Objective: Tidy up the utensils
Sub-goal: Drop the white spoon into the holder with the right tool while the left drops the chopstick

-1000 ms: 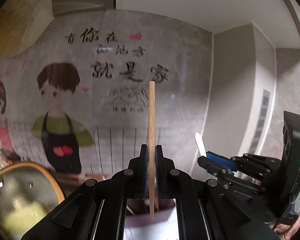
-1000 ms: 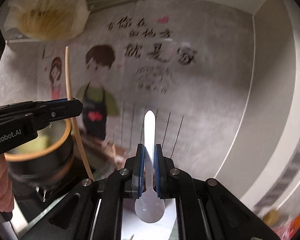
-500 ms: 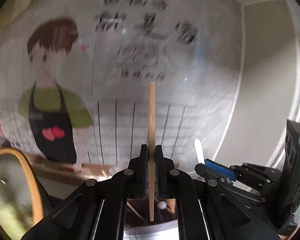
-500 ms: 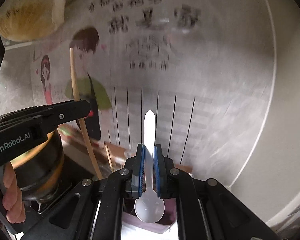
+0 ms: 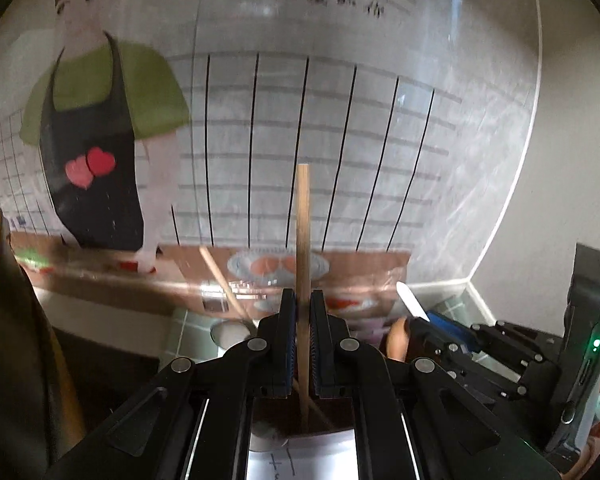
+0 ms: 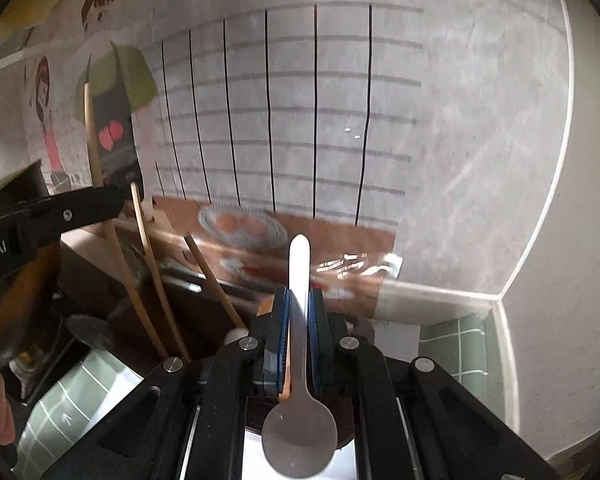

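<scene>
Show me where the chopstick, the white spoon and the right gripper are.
chopstick (image 5: 302, 216), left wrist view, upper shaft above the gripper.
white spoon (image 6: 299, 432), right wrist view, middle of its bowl.
right gripper (image 6: 299, 300), right wrist view, midway between fingertips.

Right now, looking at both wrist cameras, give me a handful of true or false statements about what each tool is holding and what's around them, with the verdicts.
1. The left tool is shut on a wooden chopstick. True.
2. The right tool is empty and open. False: it is shut on a white spoon.
3. The spoon's bowl points away from the camera, toward the wall. False: the bowl hangs near the camera and the handle tip points toward the wall.
4. Other wooden sticks already stand leaning in a dark container on the left of the right wrist view. True.
5. The wall ahead carries a cartoon figure in a green shirt and black apron. True.
</scene>
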`<state>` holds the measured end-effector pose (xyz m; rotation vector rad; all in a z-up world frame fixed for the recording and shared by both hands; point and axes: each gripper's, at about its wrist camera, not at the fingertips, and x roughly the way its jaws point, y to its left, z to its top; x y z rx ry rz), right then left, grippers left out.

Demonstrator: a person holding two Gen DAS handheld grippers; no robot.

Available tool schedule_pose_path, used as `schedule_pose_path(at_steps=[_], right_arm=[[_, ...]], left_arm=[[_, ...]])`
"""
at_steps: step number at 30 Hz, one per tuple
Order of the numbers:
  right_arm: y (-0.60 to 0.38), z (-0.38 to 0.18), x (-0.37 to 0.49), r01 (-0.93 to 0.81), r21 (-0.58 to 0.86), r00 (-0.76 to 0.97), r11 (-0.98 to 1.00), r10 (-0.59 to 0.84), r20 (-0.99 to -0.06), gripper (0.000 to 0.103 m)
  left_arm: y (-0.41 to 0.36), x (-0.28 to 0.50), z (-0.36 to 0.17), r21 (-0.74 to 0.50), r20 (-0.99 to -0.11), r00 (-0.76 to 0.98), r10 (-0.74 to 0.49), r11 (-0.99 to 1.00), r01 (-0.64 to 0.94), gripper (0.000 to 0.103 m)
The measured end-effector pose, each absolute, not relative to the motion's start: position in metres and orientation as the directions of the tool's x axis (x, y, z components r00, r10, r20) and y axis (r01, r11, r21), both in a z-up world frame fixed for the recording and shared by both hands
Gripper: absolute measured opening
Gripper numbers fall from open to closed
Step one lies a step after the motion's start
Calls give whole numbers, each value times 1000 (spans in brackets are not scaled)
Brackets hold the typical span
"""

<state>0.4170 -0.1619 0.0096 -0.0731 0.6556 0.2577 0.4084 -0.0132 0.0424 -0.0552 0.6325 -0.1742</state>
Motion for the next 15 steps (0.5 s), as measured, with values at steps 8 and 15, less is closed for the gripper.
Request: schedule_pose_path(at_steps=[8,15], right_arm=[[-166,21,429,-283,56,763,957,261,-592,8],[-161,18,436,-311,47,758,949,278,-590,8]], left_arm=[[-14,408,30,-98,-610,775,-163,987,130,7],[-8,409,23,-119,-640,753,-155,988,101,10]])
